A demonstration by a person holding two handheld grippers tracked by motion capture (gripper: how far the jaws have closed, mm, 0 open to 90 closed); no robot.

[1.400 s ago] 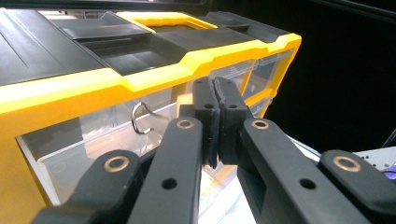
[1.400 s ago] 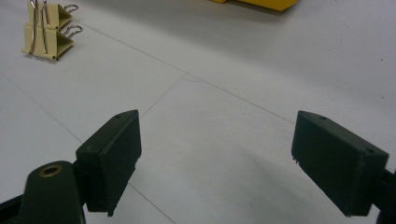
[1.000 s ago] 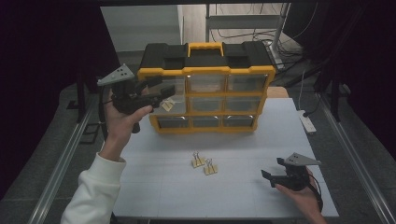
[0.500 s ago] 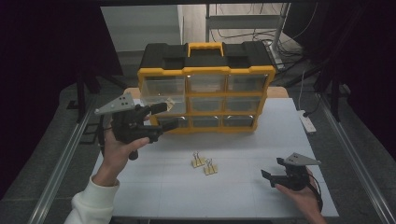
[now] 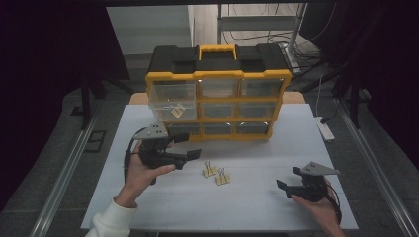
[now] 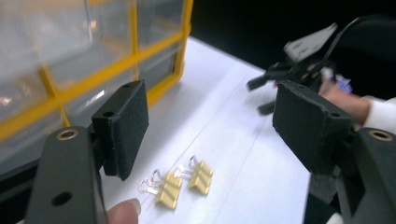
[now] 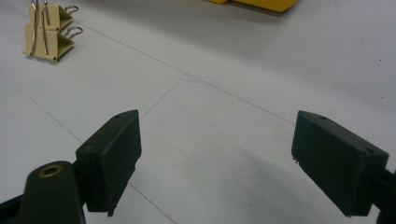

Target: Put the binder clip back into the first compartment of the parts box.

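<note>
Down from the front of the yellow-and-black plastic drawer cabinet (image 5: pixel 217 94) has come the left tongs (image 5: pixel 190 153), which a second ago hung up beside its left column of clear drawers and now sit low over the white worktop (image 5: pixel 257 207), just left of the two small gold metal binder clips (image 5: pixel 216 174). Its jaws have just been opening a little and now stand spread, with nothing between them; in the left gripper view the two clips (image 6: pixel 180 182) lie on the worktop between and beyond the black pads (image 6: pixel 123 128), not touched. The right tongs (image 5: pixel 289 186) has not shifted: it rests at the near right of the worktop, well apart from the clips, its jaws spread and empty over bare surface in the right gripper view.

One gold clip (image 5: pixel 178 110) already lies in a clear drawer of the cabinet's left column, so the work looks like moving clips from the worktop into the drawers, with the left tongs now on its approach for the next one. The clips lie side by side, touching or nearly so. The next move calls for lowering the pads around a single clip, probably the nearer left one, closing on its body rather than its wire handles, without nudging its neighbour away.
</note>
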